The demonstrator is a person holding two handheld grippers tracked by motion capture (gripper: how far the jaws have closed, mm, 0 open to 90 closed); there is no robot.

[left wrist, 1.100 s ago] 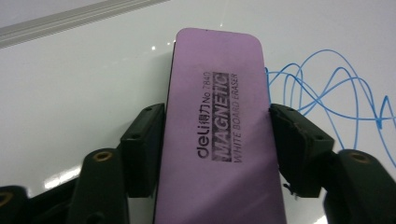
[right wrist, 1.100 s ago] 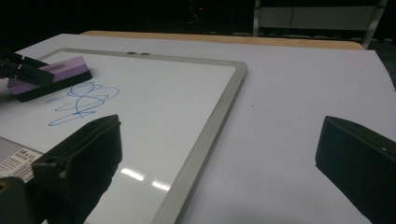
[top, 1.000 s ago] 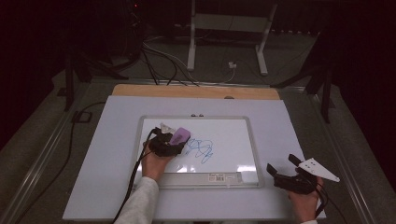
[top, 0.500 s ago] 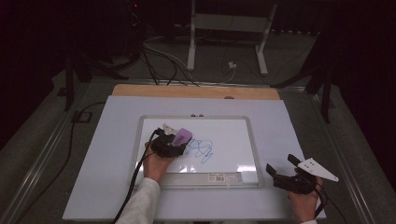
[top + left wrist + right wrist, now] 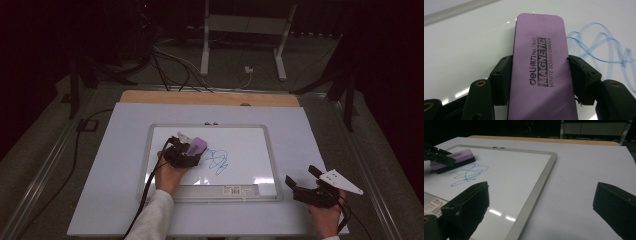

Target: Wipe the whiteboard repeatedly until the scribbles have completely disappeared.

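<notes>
A purple whiteboard eraser (image 5: pixel 541 62) with black print lies flat on the whiteboard (image 5: pixel 250 145), and my left gripper (image 5: pixel 539 75) is shut on its long sides. In the high view the eraser (image 5: pixel 198 145) sits left of centre on the board, just left of a blue scribble (image 5: pixel 218 161). The scribble (image 5: pixel 599 50) starts right beside the eraser's edge. My right gripper (image 5: pixel 301 176) rests near the table's front right, off the board, jaws wide apart with nothing between them. Its own view looks across the board's rim (image 5: pixel 544 177) toward the eraser (image 5: pixel 454 160) and the scribble (image 5: pixel 469 173).
The board lies on a white table sheet (image 5: pixel 320 135) with a wooden strip (image 5: pixel 210 98) along the back edge. A barcode label (image 5: pixel 239 189) sits on the board's near frame. Cables (image 5: pixel 170 65) and a metal stand (image 5: pixel 245 30) lie on the dark floor behind.
</notes>
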